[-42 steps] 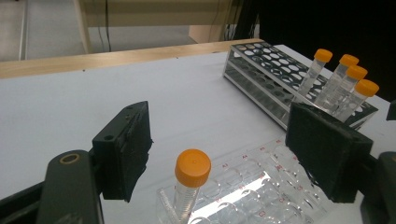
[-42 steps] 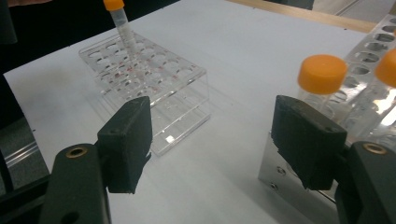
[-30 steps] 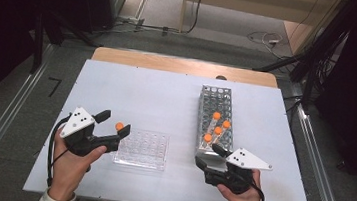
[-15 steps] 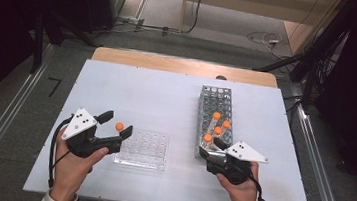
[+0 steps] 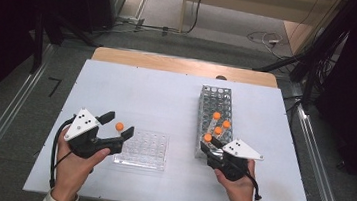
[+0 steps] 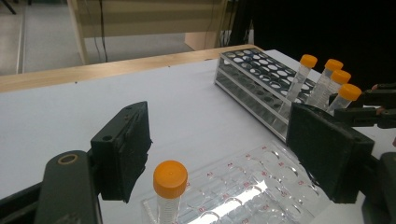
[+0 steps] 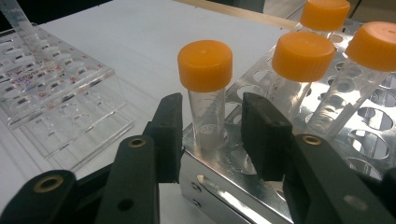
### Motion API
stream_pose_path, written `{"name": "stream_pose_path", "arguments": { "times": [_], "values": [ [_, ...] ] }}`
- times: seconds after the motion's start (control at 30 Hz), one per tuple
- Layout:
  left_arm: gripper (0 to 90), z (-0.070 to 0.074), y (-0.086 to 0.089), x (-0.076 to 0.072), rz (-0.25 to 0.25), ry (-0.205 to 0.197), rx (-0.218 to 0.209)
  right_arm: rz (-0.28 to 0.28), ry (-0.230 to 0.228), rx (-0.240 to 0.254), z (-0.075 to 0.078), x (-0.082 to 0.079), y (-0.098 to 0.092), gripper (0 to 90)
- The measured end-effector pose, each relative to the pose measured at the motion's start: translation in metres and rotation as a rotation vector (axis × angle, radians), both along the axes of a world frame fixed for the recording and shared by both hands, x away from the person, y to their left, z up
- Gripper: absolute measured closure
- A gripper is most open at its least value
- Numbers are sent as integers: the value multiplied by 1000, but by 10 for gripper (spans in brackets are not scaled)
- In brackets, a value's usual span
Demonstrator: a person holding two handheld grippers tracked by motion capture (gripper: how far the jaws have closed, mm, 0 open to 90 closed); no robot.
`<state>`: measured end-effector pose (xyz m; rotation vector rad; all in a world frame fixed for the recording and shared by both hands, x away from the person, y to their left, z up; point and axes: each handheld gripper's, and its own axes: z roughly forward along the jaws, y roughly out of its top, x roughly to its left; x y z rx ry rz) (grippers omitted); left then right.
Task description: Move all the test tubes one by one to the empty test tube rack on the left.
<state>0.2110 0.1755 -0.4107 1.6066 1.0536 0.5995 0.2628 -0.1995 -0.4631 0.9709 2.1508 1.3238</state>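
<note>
Between our right gripper's (image 7: pixel 210 128) jaws stands an orange-capped tube (image 7: pixel 206 93), upright in a corner hole of the metal rack (image 7: pixel 243 163). The jaws have just been closing around it — in the right gripper view a narrow gap shows on each side of the tube, so the pads are beside it and do not yet press it. Three more capped tubes (image 7: pixel 303 70) lean in the holes just behind.

Our left gripper (image 6: pixel 224 149) has its jaws spread wide, one on either side of another orange-capped tube (image 6: pixel 170 186), which stands upright in a corner well of the clear plastic tray (image 6: pixel 243 186). Neither pad touches it.

From the high view, the left gripper (image 5: pixel 113 131) sits at the tray's (image 5: pixel 143 149) left end and the right gripper (image 5: pixel 209 146) at the near end of the rack (image 5: pixel 216 97) — the two are well apart on the white table (image 5: pixel 157 93). The tray lies near the front edge, the rack runs away from us on the right side.
</note>
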Motion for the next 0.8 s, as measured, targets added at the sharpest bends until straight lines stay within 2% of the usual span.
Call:
{"name": "stream_pose_path", "arguments": {
  "times": [0.17, 0.27, 0.5, 0.8],
  "values": [
    [227, 0, 0, 0, 1, 0, 0, 1, -5, -7, -2, 1, 2, 631],
    [228, 0, 0, 0, 0, 0, -1, -1, -8, -14, -2, 2, 3, 707],
    [230, 0, 0, -1, 0, -3, -4, -2, -31, -4, 2, 1, 1, 716],
    [223, 1, -1, -1, -7, -3, -6, -6, -78, 32, 20, -7, -3, 716]
  ]
}}
